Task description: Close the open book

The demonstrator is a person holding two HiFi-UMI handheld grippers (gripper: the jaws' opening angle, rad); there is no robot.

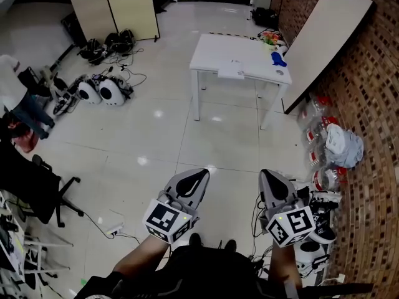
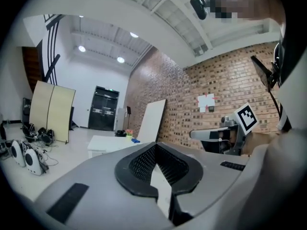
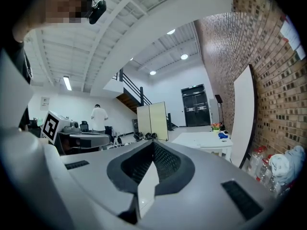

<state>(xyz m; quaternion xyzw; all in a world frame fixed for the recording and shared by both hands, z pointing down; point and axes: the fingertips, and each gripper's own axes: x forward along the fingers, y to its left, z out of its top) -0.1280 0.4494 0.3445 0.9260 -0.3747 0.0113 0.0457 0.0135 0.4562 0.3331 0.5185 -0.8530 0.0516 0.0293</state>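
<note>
A white table (image 1: 212,53) stands across the room on the glossy floor. On its near side lies a pale open book (image 1: 231,71), small and far off, its pages too distant to make out. My left gripper (image 1: 201,174) and right gripper (image 1: 269,175) are held side by side low in the head view, well short of the table and pointing level toward it. Both are shut with nothing between the jaws. The table shows beyond the left gripper (image 2: 154,145) as a white table (image 2: 103,143), and beyond the right gripper (image 3: 153,143) as a white table (image 3: 201,139).
A large board (image 1: 324,42) leans on the brick wall by the table. Bottles and bags (image 1: 336,145) lie along that wall. White devices and cables (image 1: 100,91) sit at the left, near a folding screen (image 1: 115,8). An office chair (image 1: 37,185) stands near left. A person (image 3: 99,118) stands far off.
</note>
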